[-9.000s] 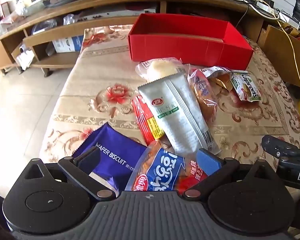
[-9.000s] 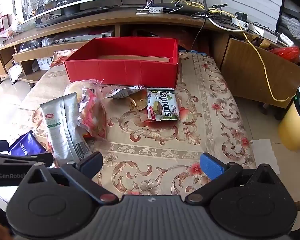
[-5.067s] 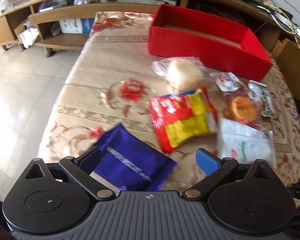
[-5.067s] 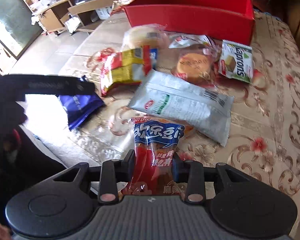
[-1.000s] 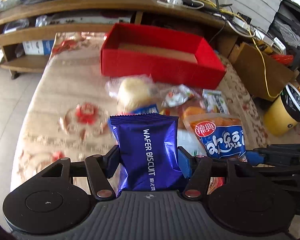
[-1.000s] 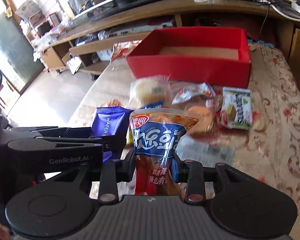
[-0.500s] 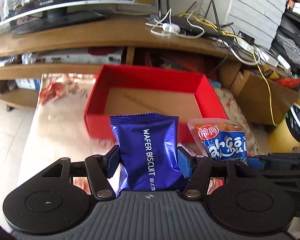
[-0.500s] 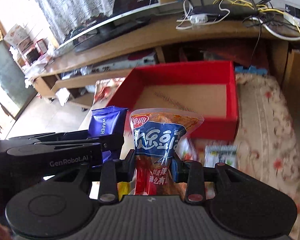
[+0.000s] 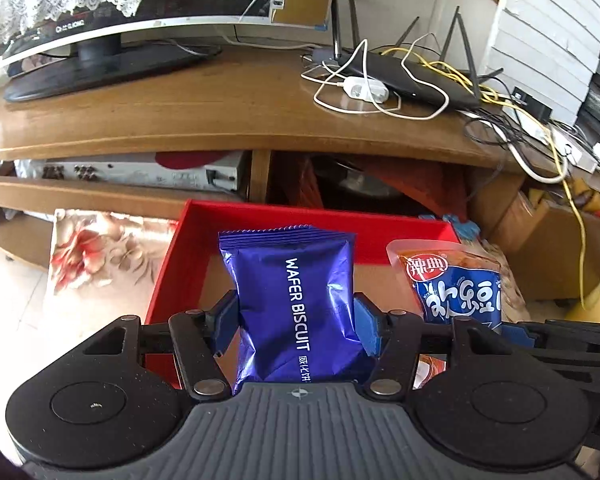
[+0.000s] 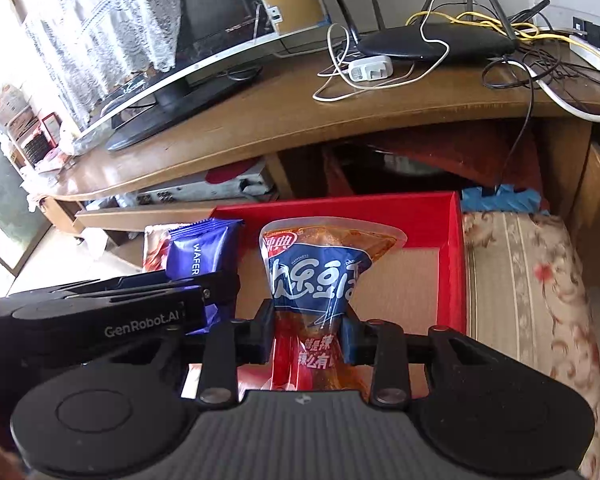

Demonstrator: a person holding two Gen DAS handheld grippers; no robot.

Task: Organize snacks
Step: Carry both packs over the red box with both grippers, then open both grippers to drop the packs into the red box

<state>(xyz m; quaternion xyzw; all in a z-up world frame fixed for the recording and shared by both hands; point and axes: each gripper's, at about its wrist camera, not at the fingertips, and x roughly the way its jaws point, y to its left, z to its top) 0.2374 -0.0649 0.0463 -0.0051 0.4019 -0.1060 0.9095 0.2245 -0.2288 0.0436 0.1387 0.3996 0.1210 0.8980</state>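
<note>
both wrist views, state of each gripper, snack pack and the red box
left gripper: shut on wafer pack
right gripper: shut on blue-red pouch
wafer pack: upright, held over the box
blue-red pouch: upright, held over the box
red box: open top, visible floor bare

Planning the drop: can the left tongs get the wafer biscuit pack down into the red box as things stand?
Probably yes: the left tongs hold the wafer biscuit pack over the red box, whose visible cardboard floor looks bare.
</note>
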